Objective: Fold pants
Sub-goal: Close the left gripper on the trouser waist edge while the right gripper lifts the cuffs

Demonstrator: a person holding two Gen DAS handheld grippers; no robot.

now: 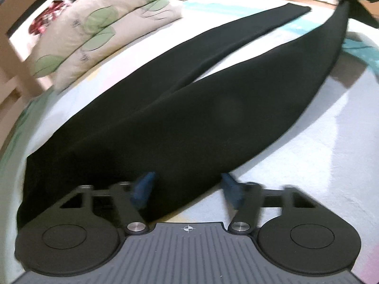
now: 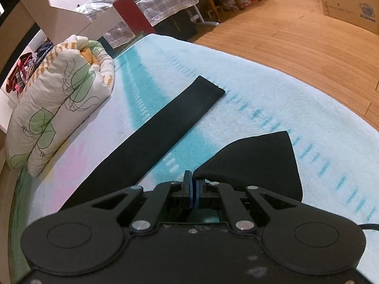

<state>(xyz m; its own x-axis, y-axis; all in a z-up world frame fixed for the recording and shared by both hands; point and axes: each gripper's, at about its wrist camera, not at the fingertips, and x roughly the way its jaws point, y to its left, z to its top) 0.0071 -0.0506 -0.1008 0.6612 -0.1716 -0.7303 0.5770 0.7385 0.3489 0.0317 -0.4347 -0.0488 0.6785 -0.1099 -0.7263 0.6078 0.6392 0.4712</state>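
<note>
Black pants point(image 1: 177, 118) lie spread on a light blue blanket on a bed. In the left wrist view my left gripper point(image 1: 187, 184) is open, its blue pads on either side of the waist corner of the pants. The far leg lies flat; the near leg rises at its cuff toward the top right. In the right wrist view my right gripper point(image 2: 193, 187) is shut on that lifted cuff point(image 2: 255, 163), which drapes to the right of the pads. The other leg point(image 2: 165, 127) lies flat, running to the upper middle.
A folded floral quilt point(image 2: 59, 104) lies along the left side of the bed. The blanket's point(image 2: 284, 108) edge drops to a wooden floor point(image 2: 296, 40) on the right. Cardboard boxes point(image 2: 350, 2) and furniture stand beyond.
</note>
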